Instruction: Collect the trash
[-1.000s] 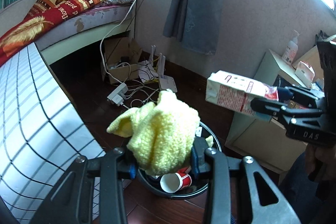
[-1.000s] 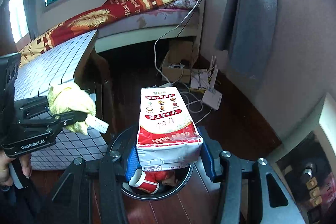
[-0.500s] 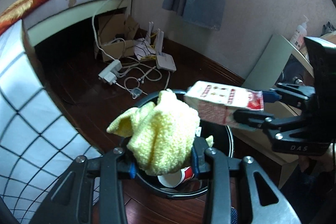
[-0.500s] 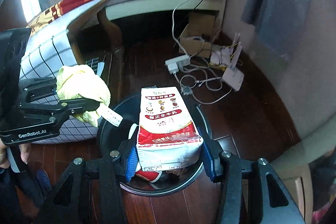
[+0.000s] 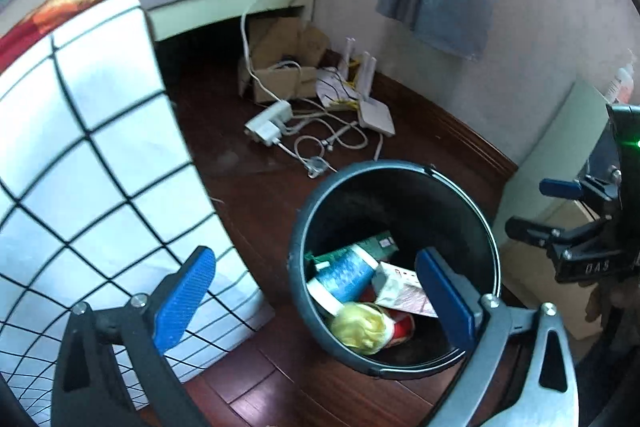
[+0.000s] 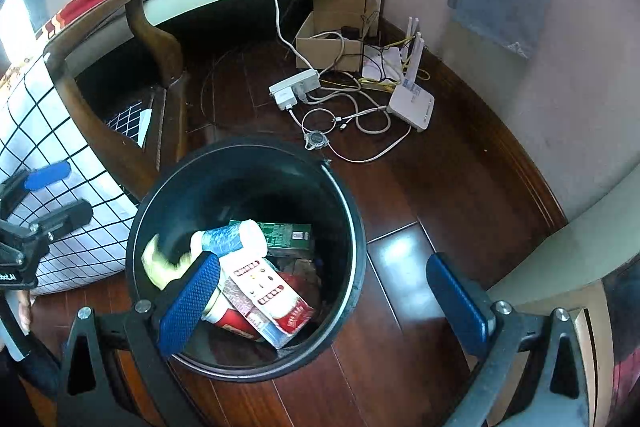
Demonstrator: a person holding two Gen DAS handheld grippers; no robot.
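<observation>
Left gripper [image 5: 316, 301] jaws just opened, spread, empty; yellow cloth [image 5: 358, 327] lies below in black bin [image 5: 460, 187]. Right gripper [image 6: 324, 301] likewise; milk carton [image 6: 266, 293] in bin.

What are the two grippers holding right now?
Nothing. The left gripper and right gripper have just opened; the yellow cloth and milk carton lie in the trash bin.

The trash bin [image 6: 356, 267] looks like dark glossy plastic with a smooth rim. The floor [image 6: 448, 195] is polished reddish wood, reflecting light. In the bin, the milk carton [image 6: 266, 291] is printed coated paper and the yellow cloth [image 5: 358, 325] fuzzy knit. The fingertips [image 5: 184, 301] carry blue, finely ribbed pads.
</observation>
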